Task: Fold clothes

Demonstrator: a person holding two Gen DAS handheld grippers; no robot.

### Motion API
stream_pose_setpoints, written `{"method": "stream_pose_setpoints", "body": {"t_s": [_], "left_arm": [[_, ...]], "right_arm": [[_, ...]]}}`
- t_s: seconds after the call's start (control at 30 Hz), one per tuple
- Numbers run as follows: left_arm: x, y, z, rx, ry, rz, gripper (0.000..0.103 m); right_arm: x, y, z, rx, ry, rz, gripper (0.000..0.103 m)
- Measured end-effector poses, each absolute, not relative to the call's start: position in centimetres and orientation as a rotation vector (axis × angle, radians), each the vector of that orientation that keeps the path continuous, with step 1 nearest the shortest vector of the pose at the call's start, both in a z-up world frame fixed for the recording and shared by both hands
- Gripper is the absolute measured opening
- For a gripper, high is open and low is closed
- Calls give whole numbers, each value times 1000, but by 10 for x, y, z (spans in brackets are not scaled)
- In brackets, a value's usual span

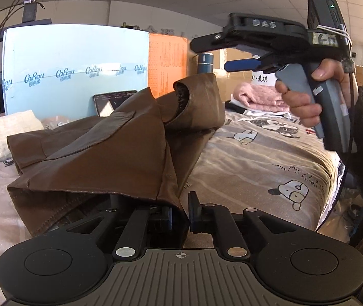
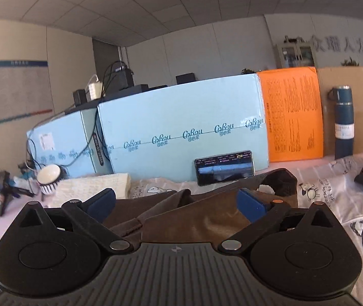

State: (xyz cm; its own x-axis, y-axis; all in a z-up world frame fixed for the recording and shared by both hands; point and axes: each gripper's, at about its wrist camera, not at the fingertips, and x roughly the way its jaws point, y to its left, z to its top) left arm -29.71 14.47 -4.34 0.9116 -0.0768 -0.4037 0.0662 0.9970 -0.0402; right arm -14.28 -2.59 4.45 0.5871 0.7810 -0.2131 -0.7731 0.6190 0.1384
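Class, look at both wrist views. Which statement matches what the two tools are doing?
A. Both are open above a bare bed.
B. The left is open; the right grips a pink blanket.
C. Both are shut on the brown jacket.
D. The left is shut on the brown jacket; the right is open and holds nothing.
D: the left tool pinches the brown jacket edge, while the right tool has its fingers spread wide with nothing between them.

Brown jacket (image 1: 110,153) folds hide the left gripper's (image 1: 180,216) fingers, seemingly pinching cloth.
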Motion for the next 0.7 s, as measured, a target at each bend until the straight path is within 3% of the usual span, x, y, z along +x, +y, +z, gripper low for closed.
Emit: {"method": "stream_pose_setpoints", "body": {"t_s": [0.17,0.27,0.3,0.37,0.4,0.57,0.63,0.67,0.7], "left_arm": [[-301,147,-45,-43,406,-67,14],[-302,150,-44,-80,400,-72,24],[-302,152,-42,-97,392,-76,37],[-301,156,-36,-129,363,-79,76],[-300,158,-31,-142,341,-71,87],[-293,180,-12,-271,243,-99,89],[-292,182,-6,-276,205,-105,87],[-291,183,-3,-278,187,-107,85],[-291,185,0,-280,168,-110,64]], "right_arm": [[-150,31,9,-229,206,714,102],[-139,20,-8,-268,249,652,102],[-135,13,-10,-265,257,637,102],[-129,0,-15,-259,271,601,101],[-126,-6,-17,-251,280,584,100],[-112,-40,-25,-159,319,507,98],[-106,-53,-25,-104,321,491,91],[-102,-60,-25,-71,327,495,79],[-97,-67,-24,-28,342,514,62]]}}
